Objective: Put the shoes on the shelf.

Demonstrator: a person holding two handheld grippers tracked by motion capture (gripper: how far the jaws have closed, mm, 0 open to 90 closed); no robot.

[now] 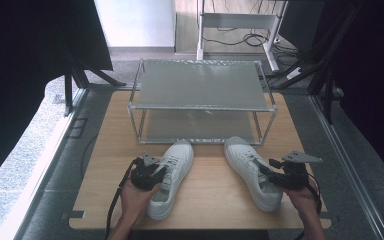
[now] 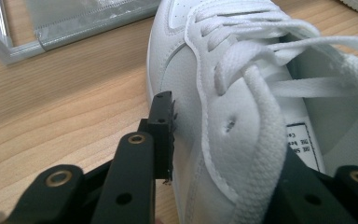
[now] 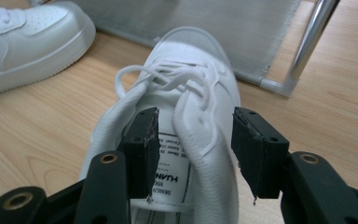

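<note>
Sneakers, two white ones, lie on the wooden table [image 1: 210, 200] in front of a two-tier metal rack [image 1: 200, 100], toes toward the rack. We see the left sneaker [image 1: 172, 175] at the left gripper [image 1: 147, 172] and the right sneaker [image 1: 252, 170] at the right gripper [image 1: 282, 172], the two shoes well apart. In the left gripper view the left sneaker [image 2: 242, 107] sits between the jaws: one jaw is outside, right beside the shoe's side wall, the other inside the opening behind the collar, mostly hidden by it. We cannot tell if the pads actually press the wall, so grip state is unclear. In the right gripper view the right sneaker [image 3: 186, 116] has one jaw inside the opening over the printed tongue label and the other jaw outside the shoe, with the padded collar wall between them. A gap shows between the outer jaw and the collar, so these jaws stand fairly wide, straddling but not pinching. The other sneaker [image 3: 28, 42] shows at upper left of that view, the rack's mesh shelf [image 3: 191, 28] and chrome leg [image 3: 307, 46] just behind the toe. In the high view a hand [image 1: 135, 200] holds the left gripper, another hand [image 1: 305, 200] the right.
</note>
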